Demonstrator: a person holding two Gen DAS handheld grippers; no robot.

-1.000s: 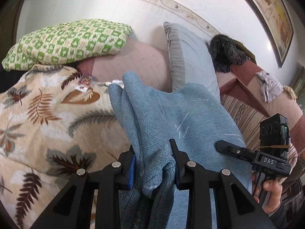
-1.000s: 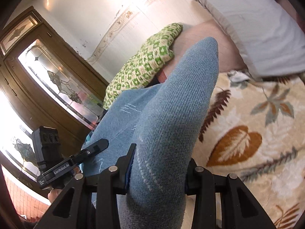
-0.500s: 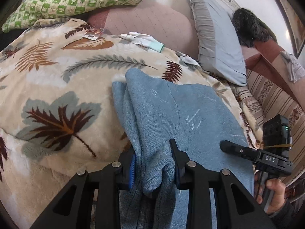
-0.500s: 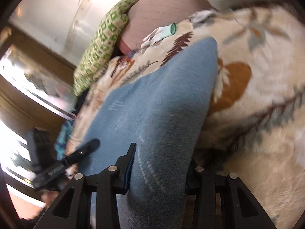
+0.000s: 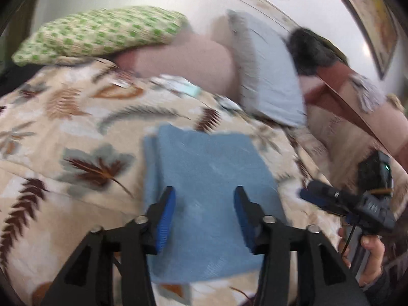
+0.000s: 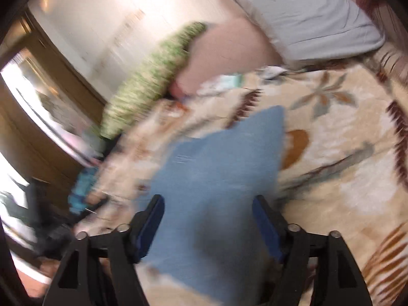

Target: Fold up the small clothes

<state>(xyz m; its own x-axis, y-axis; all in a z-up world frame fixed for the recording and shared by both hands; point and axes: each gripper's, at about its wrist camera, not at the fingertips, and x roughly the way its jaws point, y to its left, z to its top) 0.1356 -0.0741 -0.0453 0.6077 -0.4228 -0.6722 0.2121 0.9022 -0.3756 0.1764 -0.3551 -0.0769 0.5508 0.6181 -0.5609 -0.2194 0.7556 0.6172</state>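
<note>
Blue knitted garment, folded into a rough rectangle, lying flat on a cream blanket printed with brown and grey leaves; an extra folded layer shows along its left edge in the left wrist view. Left gripper: jaws opening, blue pads standing apart on either side of the garment's near part, not pressing on it; the cloth lies below and between them, released. Right gripper: jaws opening, set wider, the garment's near corner between them and untouched by either pad. The right gripper is also seen from the left wrist view at the right edge, carried in a hand. Beyond the garment, at the head of the blanket: a green-and-white checked pillow resting on a pink cushion; a grey pillow leaning upright beside the cushion; a pale glove with a teal cuff lying on the blanket just before the cushion. Both views are blurred; fine detail of the knit cannot be told.
</note>
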